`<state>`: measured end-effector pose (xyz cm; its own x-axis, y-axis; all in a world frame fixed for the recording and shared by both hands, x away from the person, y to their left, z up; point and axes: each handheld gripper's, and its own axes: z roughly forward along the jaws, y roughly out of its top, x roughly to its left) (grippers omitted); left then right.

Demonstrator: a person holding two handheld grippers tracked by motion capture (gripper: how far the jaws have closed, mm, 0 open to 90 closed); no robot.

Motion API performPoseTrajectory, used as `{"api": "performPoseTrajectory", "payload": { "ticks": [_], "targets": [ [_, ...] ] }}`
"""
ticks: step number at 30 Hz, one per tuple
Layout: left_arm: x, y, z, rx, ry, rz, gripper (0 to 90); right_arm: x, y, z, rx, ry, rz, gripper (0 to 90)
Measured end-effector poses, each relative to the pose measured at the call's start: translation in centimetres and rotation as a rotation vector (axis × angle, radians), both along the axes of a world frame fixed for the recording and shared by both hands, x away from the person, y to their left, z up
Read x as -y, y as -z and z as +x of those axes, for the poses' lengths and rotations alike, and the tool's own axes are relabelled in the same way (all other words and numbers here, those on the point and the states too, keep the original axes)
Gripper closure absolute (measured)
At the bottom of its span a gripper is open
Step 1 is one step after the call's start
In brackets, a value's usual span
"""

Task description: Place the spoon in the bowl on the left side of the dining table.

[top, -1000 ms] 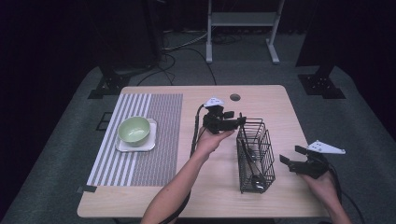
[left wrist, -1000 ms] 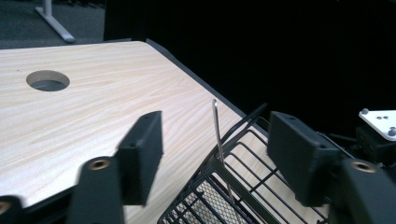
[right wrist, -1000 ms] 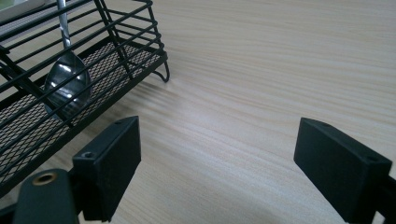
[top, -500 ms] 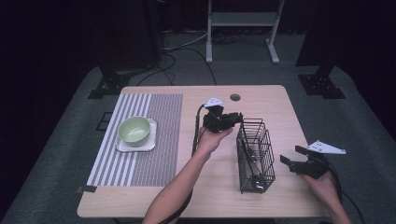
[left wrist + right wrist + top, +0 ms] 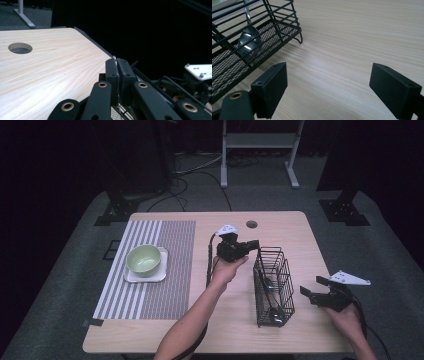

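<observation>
Worktop [image 5: 150,330] of pale wood is seen from above, with a round hole [image 5: 251,224] near its far edge. A grey striped mat [image 5: 165,285] is laid over its left part, and on the mat a green bowl [image 5: 143,258] is set upon a small white plate [image 5: 161,270]. A black wire basket [image 5: 272,287] is placed right of centre, and a spoon [image 5: 249,42] is held inside it, bowl end down on the mesh floor. The left tool [image 5: 252,244] is held at the basket's far rim, its jaws pressed together on what appears to be a thin metal handle tip [image 5: 114,58], though the view there is dark. The right tool [image 5: 314,288] is held low over the worktop just right of the basket, its jaws spread wide with nothing between them.
</observation>
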<state>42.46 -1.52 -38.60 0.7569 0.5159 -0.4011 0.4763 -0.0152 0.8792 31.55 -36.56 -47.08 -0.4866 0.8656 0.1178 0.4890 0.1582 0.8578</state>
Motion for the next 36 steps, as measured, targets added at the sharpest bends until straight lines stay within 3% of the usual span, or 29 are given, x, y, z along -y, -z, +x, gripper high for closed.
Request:
{"api": "performPoseTrajectory", "payload": {
  "ticks": [4, 10, 13, 16, 17, 21, 27, 31, 36],
  "targets": [
    [-0.2, -0.1, -0.1, -0.010, -0.009, -0.042, 89.7, 0.0, 0.0, 0.0, -0.001, -0.002, -0.003, 13.7],
    [-0.2, -0.2, -0.4, -0.004, -0.003, -0.044, 89.9, 0.0, 0.1, 0.0, -0.003, 0.000, -0.004, 13.7],
    [-0.3, -0.3, -0.5, -0.014, -0.003, -0.078, 89.8, -0.1, 0.1, 0.0, -0.004, -0.002, -0.006, 13.7],
    [-0.5, -0.4, -0.6, -0.013, -0.002, -0.085, 89.9, 0.0, 0.1, 0.0, -0.007, 0.001, -0.003, 13.7],
    [-0.5, -0.5, -0.7, -0.013, -0.004, -0.109, 89.9, 0.0, 0.1, 0.0, -0.008, 0.001, -0.003, 13.7],
    [-0.7, -0.8, -0.9, -0.002, -0.010, -0.112, 89.9, 0.0, 0.2, 0.1, -0.007, 0.001, -0.006, 13.7],
    [-1.8, -1.3, -1.0, -0.007, -0.029, -0.160, 89.9, 0.0, 0.2, 0.1, -0.015, 0.006, -0.008, 13.7],
    [-2.2, -1.2, -0.9, -0.031, -0.028, -0.205, 89.9, -0.1, 0.3, 0.2, -0.017, 0.006, -0.009, 13.7],
    [-2.6, -1.3, -1.0, -0.038, -0.038, -0.228, 89.9, -0.1, 0.3, 0.2, -0.021, 0.006, -0.011, 13.7]
  ]
}}
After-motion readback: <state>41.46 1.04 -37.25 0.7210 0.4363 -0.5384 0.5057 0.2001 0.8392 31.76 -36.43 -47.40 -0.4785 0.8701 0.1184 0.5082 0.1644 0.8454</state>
